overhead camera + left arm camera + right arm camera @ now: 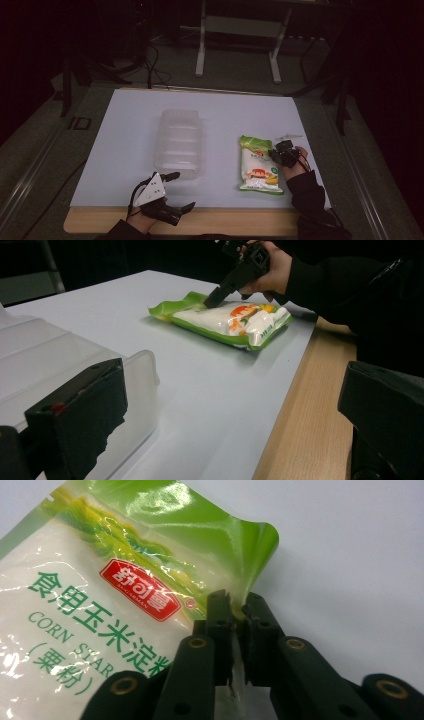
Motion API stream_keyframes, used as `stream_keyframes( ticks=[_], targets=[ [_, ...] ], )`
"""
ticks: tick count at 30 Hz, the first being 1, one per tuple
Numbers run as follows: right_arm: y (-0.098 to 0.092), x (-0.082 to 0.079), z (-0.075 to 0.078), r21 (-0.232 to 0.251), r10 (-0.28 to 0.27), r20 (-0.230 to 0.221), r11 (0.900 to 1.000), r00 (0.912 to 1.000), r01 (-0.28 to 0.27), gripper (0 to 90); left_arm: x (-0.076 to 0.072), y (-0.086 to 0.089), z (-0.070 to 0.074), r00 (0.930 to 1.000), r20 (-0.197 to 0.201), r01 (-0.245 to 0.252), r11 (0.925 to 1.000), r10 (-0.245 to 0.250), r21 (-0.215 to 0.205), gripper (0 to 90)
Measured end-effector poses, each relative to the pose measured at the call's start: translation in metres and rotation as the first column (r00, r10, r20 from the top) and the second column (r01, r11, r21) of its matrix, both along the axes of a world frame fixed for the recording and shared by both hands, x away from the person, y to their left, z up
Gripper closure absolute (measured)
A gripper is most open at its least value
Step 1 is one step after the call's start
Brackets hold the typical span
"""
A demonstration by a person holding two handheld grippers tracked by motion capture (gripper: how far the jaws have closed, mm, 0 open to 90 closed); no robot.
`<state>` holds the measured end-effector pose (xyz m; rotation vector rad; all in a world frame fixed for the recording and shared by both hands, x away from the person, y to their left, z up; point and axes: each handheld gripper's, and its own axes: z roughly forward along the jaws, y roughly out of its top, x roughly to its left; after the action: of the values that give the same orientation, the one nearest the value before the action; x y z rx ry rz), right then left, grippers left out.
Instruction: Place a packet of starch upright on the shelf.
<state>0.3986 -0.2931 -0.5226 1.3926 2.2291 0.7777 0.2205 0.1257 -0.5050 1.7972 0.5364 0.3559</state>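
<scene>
Jaws of my right gripper [235,607] are pinched on the side edge of the green-and-white plastic bag of corn starch [258,165], lying flat on the white table sheet [125,160] right of the clear plastic container [179,142]. My left gripper [176,192] waits spread near that container. I judge the grasp done; next comes a careful lift toward the container.

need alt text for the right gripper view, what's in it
The right claw is shut on the edge of a green and clear bag of corn starch, its two black jaws pinching the film between them. The bag lies on a white table surface, with a red logo and green lettering on its front.
</scene>
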Motion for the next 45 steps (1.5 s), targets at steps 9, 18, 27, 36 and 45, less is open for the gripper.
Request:
stream_keyframes(
  ticks=[9, 18, 27, 36, 45],
  targets=[
    [-0.006, 0.002, 0.008, 0.060, 0.029, 0.003, 0.998, 0.9996, -0.029, 88.3, 0.000, 0.000, 0.000, 1.0000, -0.001, -0.002, 1.0000, 0.002, -0.004, 0.0],
    [-0.006, -0.009, 0.034, 0.094, 0.066, 0.087, 0.993, 0.9941, -0.074, 88.8, 0.000, 0.002, 0.000, 1.0000, -0.003, -0.005, 0.9998, 0.005, -0.020, 0.0],
    [-0.001, -0.026, 0.062, 0.144, 0.102, 0.168, 0.982, 0.9806, -0.126, 88.8, 0.001, 0.003, 0.001, 0.9996, -0.006, -0.029, 0.9995, 0.029, -0.012, 0.0],
    [0.003, -0.053, 0.086, 0.162, 0.150, 0.237, 0.968, 0.9599, -0.192, 88.9, 0.002, -0.005, 0.005, 0.9983, -0.011, -0.056, 0.9983, 0.057, 0.014, 0.1],
    [0.007, -0.078, 0.104, 0.185, 0.199, 0.276, 0.949, 0.9402, -0.255, 89.0, 0.006, -0.015, 0.016, 0.9969, -0.065, -0.043, 0.9990, 0.043, 0.007, 0.1]
  ],
)
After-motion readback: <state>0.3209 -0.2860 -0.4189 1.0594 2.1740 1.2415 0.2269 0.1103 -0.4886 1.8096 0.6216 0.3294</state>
